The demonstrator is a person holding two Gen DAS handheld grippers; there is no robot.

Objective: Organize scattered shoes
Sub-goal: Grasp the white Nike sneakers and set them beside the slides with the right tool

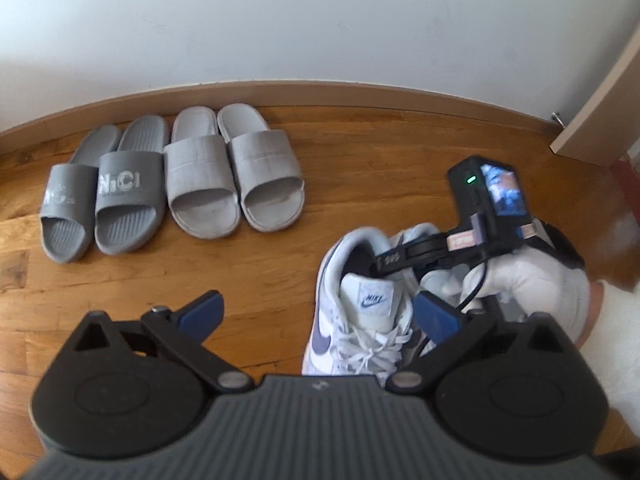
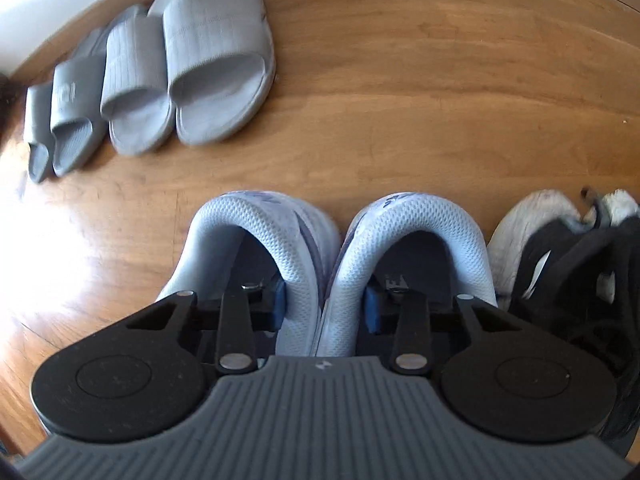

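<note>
While the right gripper [image 2: 324, 304] is clenched on the touching inner collars of two white mesh sneakers [image 2: 404, 240], one finger sits inside each shoe on the wooden floor [image 2: 400, 80]. Four grey slides [image 1: 200, 176] lie in two neat pairs by the white wall [image 1: 320, 20]. Black-and-white shoes [image 2: 560, 248] stand just beside the sneakers. Over the floor, the left gripper [image 1: 320, 312] is spread wide, grasping nothing.
</note>
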